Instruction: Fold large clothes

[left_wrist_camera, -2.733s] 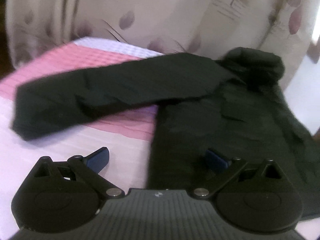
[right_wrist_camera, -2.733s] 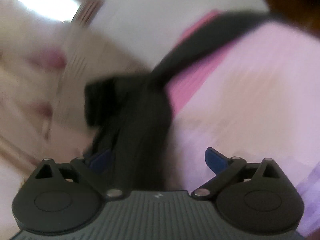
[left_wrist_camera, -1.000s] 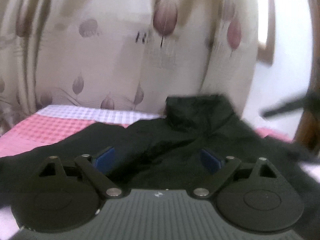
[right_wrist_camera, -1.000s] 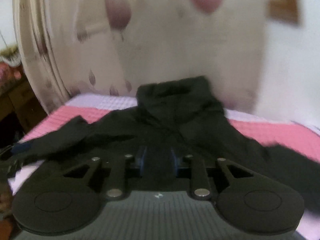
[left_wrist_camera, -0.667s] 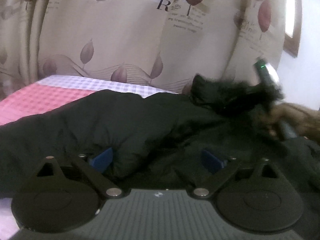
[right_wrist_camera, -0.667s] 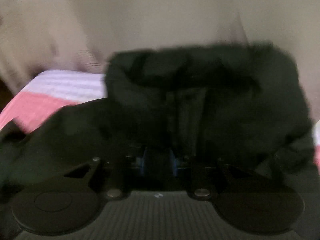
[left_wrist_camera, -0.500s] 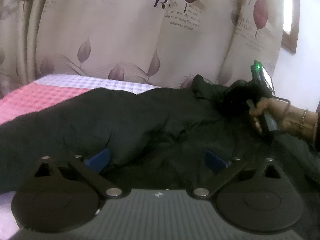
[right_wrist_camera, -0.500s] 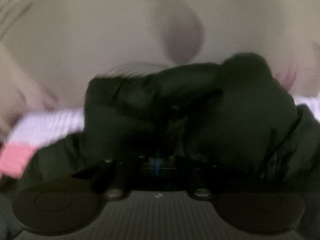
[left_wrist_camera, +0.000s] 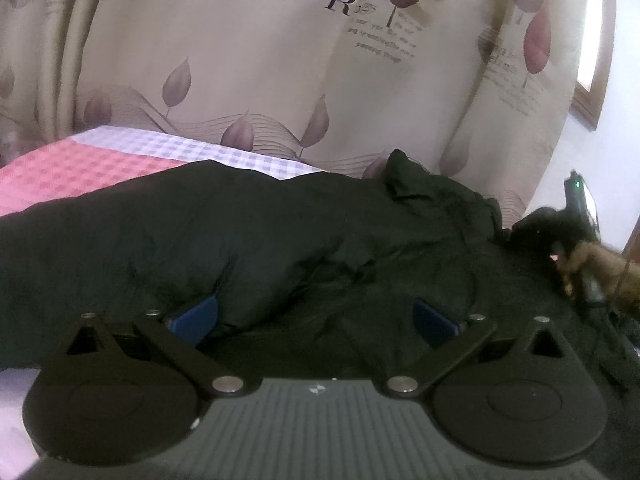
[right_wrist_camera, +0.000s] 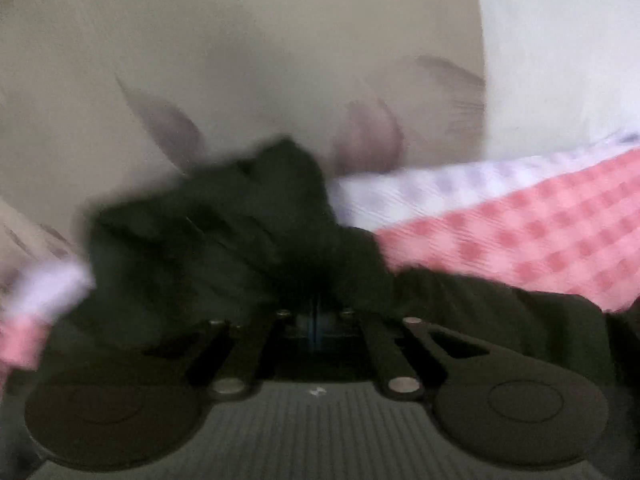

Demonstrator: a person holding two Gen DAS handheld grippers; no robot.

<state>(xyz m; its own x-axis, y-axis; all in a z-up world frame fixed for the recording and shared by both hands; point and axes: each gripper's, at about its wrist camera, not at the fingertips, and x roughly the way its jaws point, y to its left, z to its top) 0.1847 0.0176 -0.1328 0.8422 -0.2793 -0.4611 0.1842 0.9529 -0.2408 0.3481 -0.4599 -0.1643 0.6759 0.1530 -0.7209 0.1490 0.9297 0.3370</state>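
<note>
A large black jacket point(left_wrist_camera: 280, 236) lies spread on a bed with a pink and white checked cover point(left_wrist_camera: 80, 160). My left gripper point(left_wrist_camera: 314, 314) is open, low over the jacket's body, with a sleeve fold lying between its blue pads. My right gripper point(right_wrist_camera: 316, 316) is shut on the jacket's collar or hood part point(right_wrist_camera: 224, 236), blurred by motion. It also shows at the right edge of the left wrist view point(left_wrist_camera: 576, 240), held by a hand at the jacket's collar end.
A beige curtain with leaf print point(left_wrist_camera: 280, 60) hangs right behind the bed. The checked cover point(right_wrist_camera: 540, 232) shows to the right of the jacket in the right wrist view. A window frame point(left_wrist_camera: 592, 92) is at the far right.
My right gripper has closed on the jacket's collar end and pulled it to the right. My left gripper has come down low over the jacket's body and stays open.
</note>
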